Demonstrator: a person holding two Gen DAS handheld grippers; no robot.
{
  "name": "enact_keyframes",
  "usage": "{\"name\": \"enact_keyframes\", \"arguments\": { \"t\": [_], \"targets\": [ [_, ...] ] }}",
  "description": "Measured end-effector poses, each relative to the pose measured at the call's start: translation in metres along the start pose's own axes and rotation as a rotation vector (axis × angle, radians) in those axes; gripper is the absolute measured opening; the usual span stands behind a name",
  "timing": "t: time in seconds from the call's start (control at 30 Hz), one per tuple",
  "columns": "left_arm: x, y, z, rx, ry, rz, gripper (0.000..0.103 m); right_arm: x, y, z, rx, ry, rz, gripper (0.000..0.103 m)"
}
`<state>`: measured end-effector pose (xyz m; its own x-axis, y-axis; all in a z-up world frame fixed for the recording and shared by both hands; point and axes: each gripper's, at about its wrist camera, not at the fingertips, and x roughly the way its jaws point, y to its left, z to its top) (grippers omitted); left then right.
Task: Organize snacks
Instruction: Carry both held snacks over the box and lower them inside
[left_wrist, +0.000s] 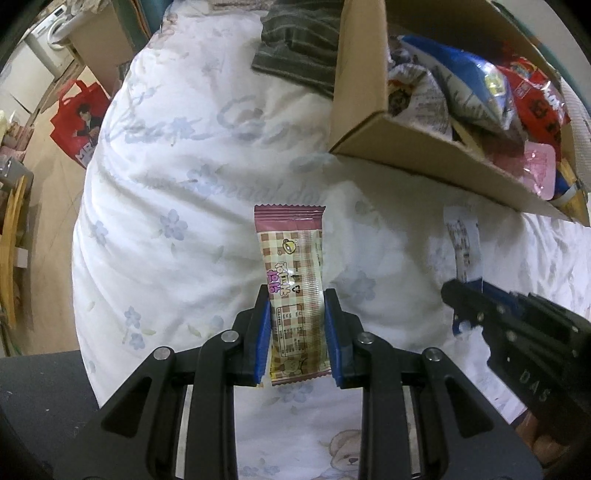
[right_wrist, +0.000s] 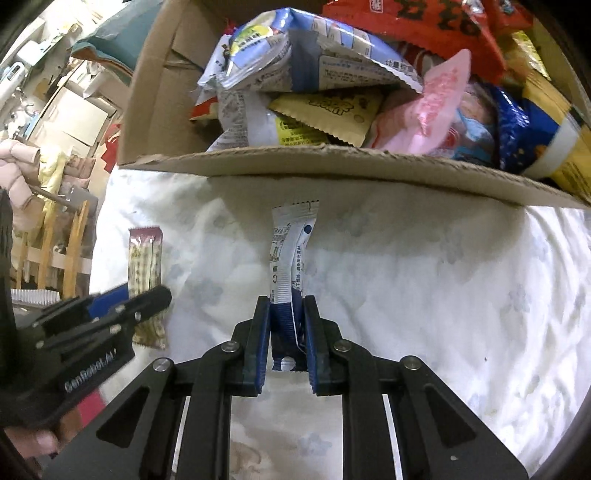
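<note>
L gripper (left_wrist: 297, 295), centre of its frame, is clamped on a checkered snack bar (left_wrist: 293, 266), held upright over the white floral bedding (left_wrist: 166, 184). R gripper (right_wrist: 285, 301) is clamped on a blue-white sachet (right_wrist: 290, 258), centre frame. Cardboard box (right_wrist: 332, 164) w/ snack packs is seen across the top, just beyond.

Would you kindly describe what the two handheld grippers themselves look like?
Both are matte black linkage frames with silver pivot pins and ridged blue finger pads. The right gripper carries white letters "DAS"; the left gripper has white lettering resembling "GenRobot.AI".
</note>
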<state>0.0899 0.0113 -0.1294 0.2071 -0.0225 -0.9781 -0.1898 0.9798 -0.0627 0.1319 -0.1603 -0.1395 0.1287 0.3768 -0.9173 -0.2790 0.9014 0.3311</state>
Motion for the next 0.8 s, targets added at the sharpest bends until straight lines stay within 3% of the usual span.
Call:
{"name": "enact_keyframes", "arguments": {
  "t": [0.33,0.53,0.63,0.8],
  "targets": [
    [-0.008,-0.008,-0.006,0.012,-0.015,0.035,0.023,-0.019,0.004,-0.015,0.024,-0.039,0.049,0.018],
    [-0.021,-0.004,-0.008,-0.013,-0.045,0.064,0.023,-0.047,-0.001,-0.022,0.070,-0.087,0.123,0.018],
    [-0.038,0.000,-0.003,-0.046,-0.074,0.037,0.023,-0.062,0.002,-0.018,0.079,-0.129,0.156,0.018],
    [-0.084,-0.008,0.011,-0.056,-0.190,0.000,0.023,-0.092,-0.001,-0.011,0.081,-0.224,0.192,0.018]
  ]
}}
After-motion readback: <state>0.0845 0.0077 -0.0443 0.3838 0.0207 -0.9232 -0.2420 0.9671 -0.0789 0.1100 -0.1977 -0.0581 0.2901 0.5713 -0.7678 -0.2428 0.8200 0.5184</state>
